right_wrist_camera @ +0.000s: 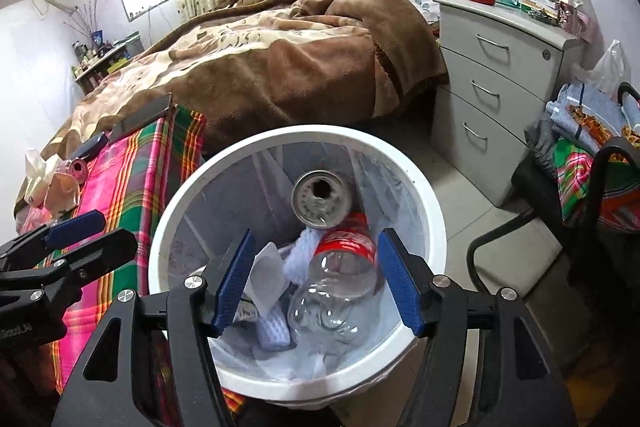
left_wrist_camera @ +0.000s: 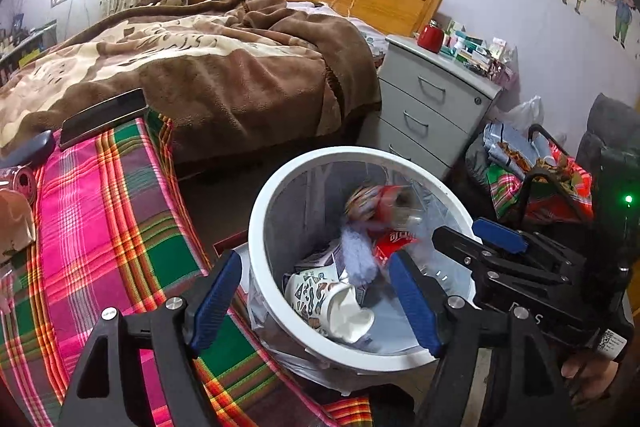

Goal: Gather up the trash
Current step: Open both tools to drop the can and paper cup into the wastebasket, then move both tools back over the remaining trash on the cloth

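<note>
Bin contents: the white bin (right_wrist_camera: 160,251) already holds a clear bottle (right_wrist_camera: 340,287), a can (right_wrist_camera: 322,201) and a paper cup (left_wrist_camera: 332,303).
Left gripper (left_wrist_camera: 316,299): fingers spread, empty, over the bin.
Right gripper (right_wrist_camera: 316,279): fingers spread, empty, above the bottle.
Outstanding: a pink can (right_wrist_camera: 78,169) and tissues (right_wrist_camera: 38,175) on the plaid-covered tabletop (right_wrist_camera: 132,179), at nine o'clock from the bin.
Progress: judged partly done.

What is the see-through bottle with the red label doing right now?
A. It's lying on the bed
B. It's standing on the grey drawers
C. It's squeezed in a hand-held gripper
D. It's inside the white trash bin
D: the clear bottle lies among the other rubbish inside the white trash bin, beside a metal can, with no hand-held gripper touching it.
</note>
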